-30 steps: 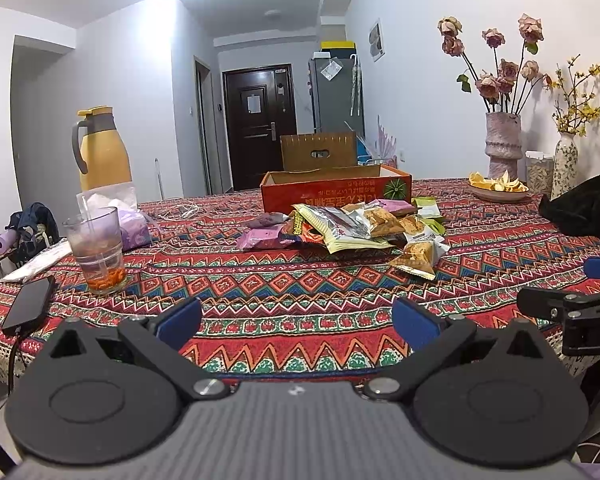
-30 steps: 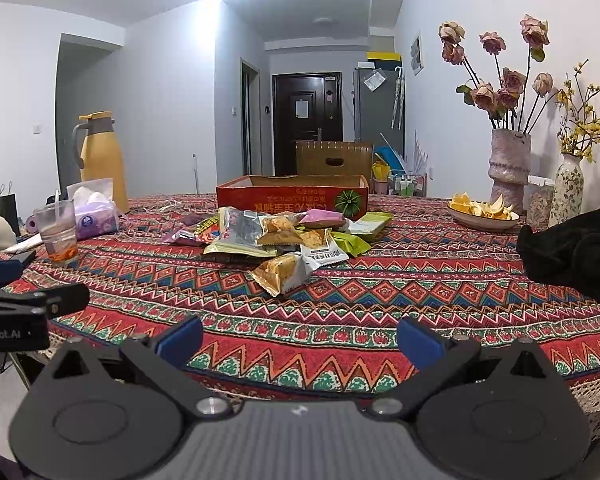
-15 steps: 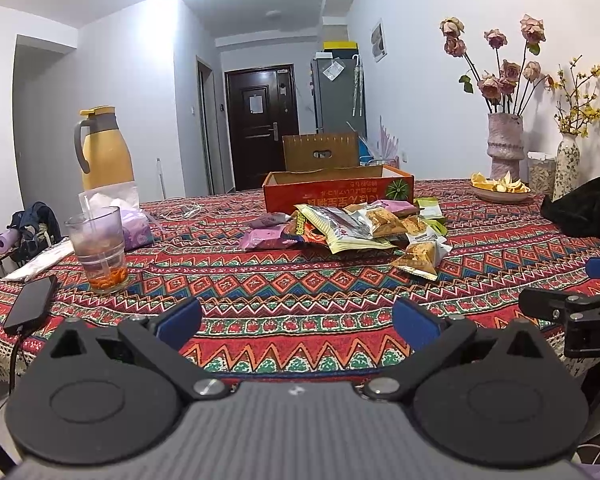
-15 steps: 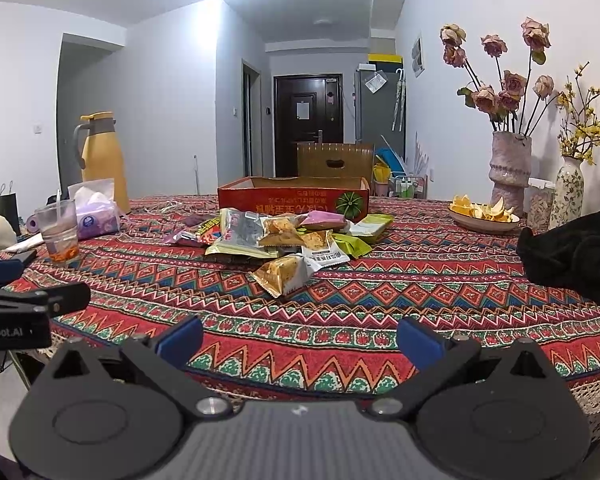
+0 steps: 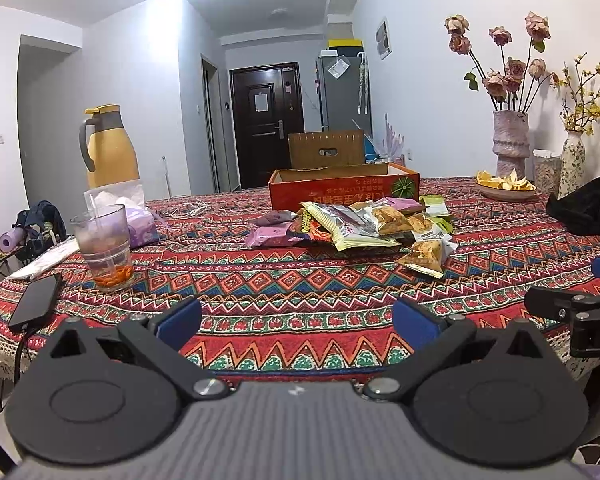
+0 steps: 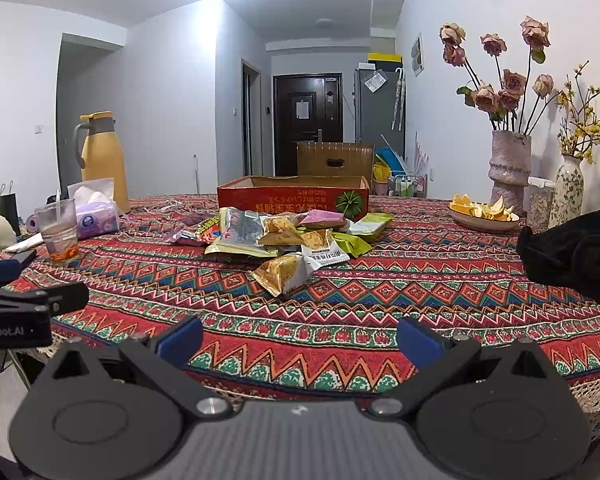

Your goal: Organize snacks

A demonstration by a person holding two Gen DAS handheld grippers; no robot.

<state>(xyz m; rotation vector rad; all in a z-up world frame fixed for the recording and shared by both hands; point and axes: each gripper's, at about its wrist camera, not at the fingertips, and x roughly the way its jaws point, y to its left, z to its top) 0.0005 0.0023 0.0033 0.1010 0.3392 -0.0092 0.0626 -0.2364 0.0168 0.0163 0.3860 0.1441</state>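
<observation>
A pile of snack packets [image 5: 364,224] [image 6: 284,236] lies mid-table on the patterned cloth, in front of a shallow red cardboard box [image 5: 342,188] [image 6: 292,196]. One yellow-and-white packet [image 5: 426,254] [image 6: 288,272] sits nearest, apart from the heap. My left gripper [image 5: 296,322] hovers open over the near table edge, well short of the snacks, nothing between its blue pads. My right gripper [image 6: 298,338] is likewise open and empty at the near edge. Each gripper shows at the side of the other's view.
A glass [image 5: 102,246] with a straw, a tissue pack [image 5: 134,216], a phone [image 5: 34,302] and a yellow jug [image 5: 108,146] stand at left. A fruit-peel dish [image 6: 482,214], two flower vases [image 6: 510,168] and a black cloth [image 6: 572,256] occupy the right.
Both views have edged slightly forward and up toward the table; the snacks and box have not moved, and both grippers stay open.
</observation>
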